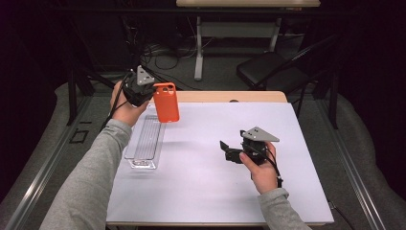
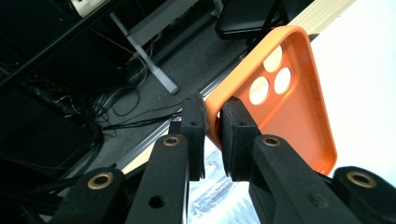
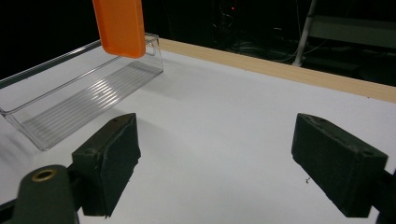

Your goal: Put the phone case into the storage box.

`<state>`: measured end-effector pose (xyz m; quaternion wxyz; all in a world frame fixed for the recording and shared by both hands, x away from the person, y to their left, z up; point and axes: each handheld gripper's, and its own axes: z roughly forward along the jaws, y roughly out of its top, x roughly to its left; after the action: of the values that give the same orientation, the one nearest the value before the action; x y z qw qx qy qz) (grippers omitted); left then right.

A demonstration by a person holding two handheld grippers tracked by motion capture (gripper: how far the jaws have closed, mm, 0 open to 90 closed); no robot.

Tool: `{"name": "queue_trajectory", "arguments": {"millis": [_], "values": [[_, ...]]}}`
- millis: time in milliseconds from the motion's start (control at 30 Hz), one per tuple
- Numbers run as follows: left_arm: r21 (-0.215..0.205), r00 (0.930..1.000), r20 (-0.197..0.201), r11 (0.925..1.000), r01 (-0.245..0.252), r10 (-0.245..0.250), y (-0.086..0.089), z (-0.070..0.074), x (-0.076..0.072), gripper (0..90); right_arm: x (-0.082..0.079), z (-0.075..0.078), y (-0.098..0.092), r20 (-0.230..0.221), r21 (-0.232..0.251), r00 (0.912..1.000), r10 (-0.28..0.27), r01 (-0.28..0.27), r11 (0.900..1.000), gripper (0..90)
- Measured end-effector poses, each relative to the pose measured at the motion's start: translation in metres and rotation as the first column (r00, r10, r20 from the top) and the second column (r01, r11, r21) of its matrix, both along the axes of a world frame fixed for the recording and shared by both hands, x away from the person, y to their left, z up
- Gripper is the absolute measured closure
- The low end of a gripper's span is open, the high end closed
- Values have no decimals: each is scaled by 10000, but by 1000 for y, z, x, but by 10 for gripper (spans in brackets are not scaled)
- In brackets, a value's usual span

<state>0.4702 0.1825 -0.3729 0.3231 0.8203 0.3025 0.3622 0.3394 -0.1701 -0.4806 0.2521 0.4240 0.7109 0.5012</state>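
Observation:
An orange phone case (image 1: pixel 166 102) hangs upright in the air above the far end of a clear plastic tray (image 1: pixel 145 143). My left gripper (image 1: pixel 149 92) is shut on the case's edge near its camera holes; in the left gripper view the pads (image 2: pixel 233 135) pinch the orange rim (image 2: pixel 285 98). My right gripper (image 1: pixel 226 149) rests low over the white table at the right, jaws wide open with nothing between them (image 3: pixel 215 158). From the right gripper view the case's lower end (image 3: pixel 120 27) hangs above the tray (image 3: pixel 70 93).
The white mat (image 1: pixel 215 182) covers the table, with a wooden edge (image 1: pixel 230 97) at the back. Beyond it stand a black chair (image 1: pixel 270 69) and a desk leg (image 1: pixel 198 45) with cables on the floor.

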Motion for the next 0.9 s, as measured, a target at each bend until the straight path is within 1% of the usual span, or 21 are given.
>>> {"name": "queue_trajectory", "arguments": {"millis": [133, 200, 267, 400, 500, 533, 600, 633, 733, 767, 900], "values": [[72, 10000, 39, 9999, -74, 74, 4, 1, 4, 810, -2, 2, -3, 53, 103, 10000, -74, 73, 9999, 148], [-33, 9999, 46, 9999, -149, 149, 6, 1, 6, 810, -2, 3, -5, 132, 168, 9998, -127, 125, 9998, 148], [-75, 9998, 83, 9998, -204, 204, 8, 1, 8, 810, -3, 4, -6, 102, 206, 9998, -178, 176, 9996, 149], [-134, 9996, 83, 9995, -279, 280, 13, 1, 12, 810, -3, 3, -7, 122, 148, 9997, -194, 192, 9997, 149], [-5, 9995, 115, 9996, -288, 288, 16, 1, 15, 809, -2, 3, -7, 99, 119, 9998, -191, 190, 9997, 149], [-67, 9994, 180, 9996, -280, 282, 17, 1, 16, 809, -2, 3, -7, 101, 143, 9998, -176, 174, 9997, 149], [-131, 9993, 177, 9994, -318, 320, 20, 1, 18, 810, -3, 3, -7, 96, 172, 9998, -172, 171, 9997, 149], [-56, 9993, 154, 9994, -350, 350, 22, 1, 20, 809, -3, 3, -7, 106, 168, 9998, -180, 178, 9997, 150], [-97, 9989, 165, 9990, -430, 431, 24, -3, 23, 809, -3, 3, -8, 142, 138, 9996, -241, 239, 9996, 150], [-36, 9990, 109, 9991, -426, 427, 25, -3, 25, 810, -3, 3, -9, 142, 132, 9996, -252, 250, 9996, 150], [-61, 9988, 161, 9989, -463, 464, 28, -6, 30, 809, -3, 3, -10, 140, 134, 9995, -288, 286, 9995, 150]]}}
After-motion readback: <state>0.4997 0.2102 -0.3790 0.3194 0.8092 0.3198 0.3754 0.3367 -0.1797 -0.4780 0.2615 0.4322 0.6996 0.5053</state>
